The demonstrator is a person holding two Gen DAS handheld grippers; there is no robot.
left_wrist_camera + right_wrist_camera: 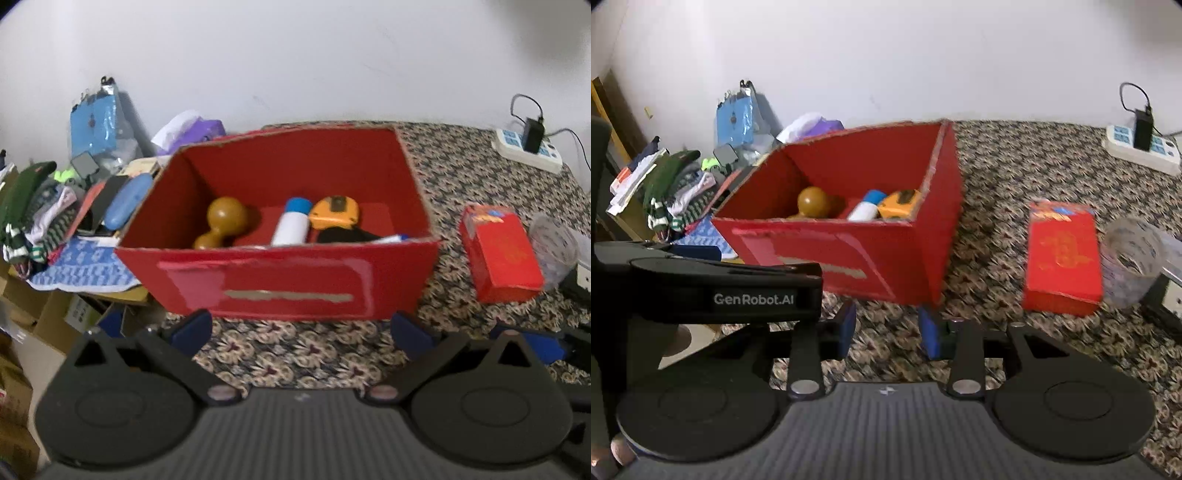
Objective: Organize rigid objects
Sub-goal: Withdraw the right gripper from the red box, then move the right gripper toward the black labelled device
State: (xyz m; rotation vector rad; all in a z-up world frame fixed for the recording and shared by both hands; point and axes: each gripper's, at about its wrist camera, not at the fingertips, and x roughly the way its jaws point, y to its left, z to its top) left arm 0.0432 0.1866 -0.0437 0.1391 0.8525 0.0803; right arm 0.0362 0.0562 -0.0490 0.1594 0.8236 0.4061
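I see the red box [280, 288] just ahead of my left gripper [301, 330], fingers spread wide, empty; right gripper [888, 330], fingers slightly apart, empty, below the box's corner.

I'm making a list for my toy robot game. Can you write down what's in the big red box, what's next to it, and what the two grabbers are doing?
container: big red box, open top, on patterned cloth
inside: wooden gourd, white tube with blue cap, orange tape measure
right of it: small red packet, clear cup, both outside
far right: power strip
left gripper: open, empty
right gripper: open, empty
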